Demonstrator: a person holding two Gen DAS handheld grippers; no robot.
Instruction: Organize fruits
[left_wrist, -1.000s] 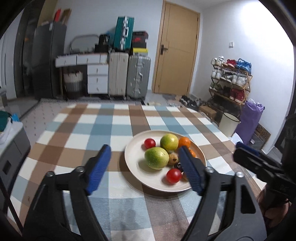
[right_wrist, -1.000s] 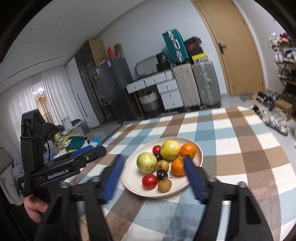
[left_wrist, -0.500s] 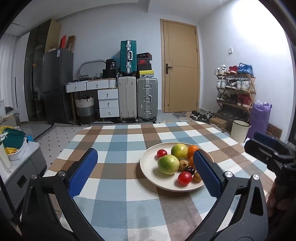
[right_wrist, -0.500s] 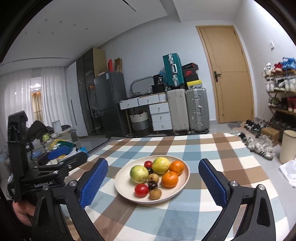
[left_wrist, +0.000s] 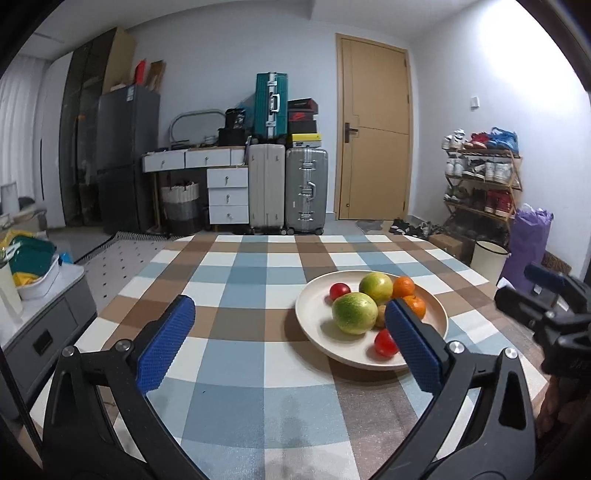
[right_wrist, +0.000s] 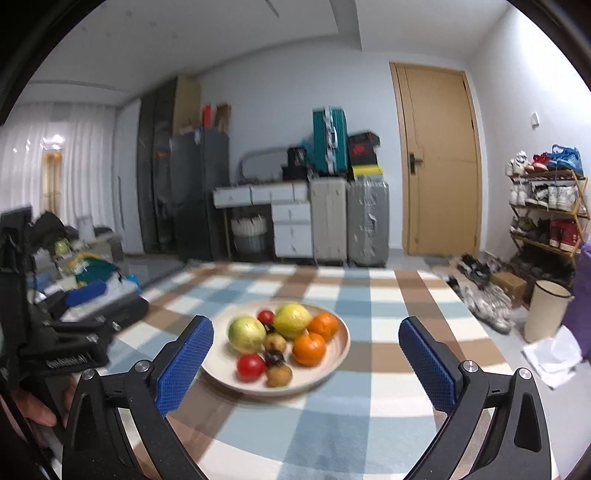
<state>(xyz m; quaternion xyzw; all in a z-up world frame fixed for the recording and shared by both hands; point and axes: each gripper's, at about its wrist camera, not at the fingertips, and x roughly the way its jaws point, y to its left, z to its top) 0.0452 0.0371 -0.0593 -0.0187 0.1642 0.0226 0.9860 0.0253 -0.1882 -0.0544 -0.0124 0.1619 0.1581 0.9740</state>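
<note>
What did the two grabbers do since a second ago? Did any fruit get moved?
Both pulled back and up from the plate, so it looks farther off. The left gripper and right gripper opened their blue fingers wider; a second ago they were closer together. Neither took hold of anything. The fruit stayed put: the green ones, the oranges and the red tomatoes lie on the plate as before.

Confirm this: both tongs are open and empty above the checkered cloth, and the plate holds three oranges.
Not quite: the plate holds two oranges, as the right wrist view shows. The left tongs and right tongs are open and empty above the checkered cloth.
</note>
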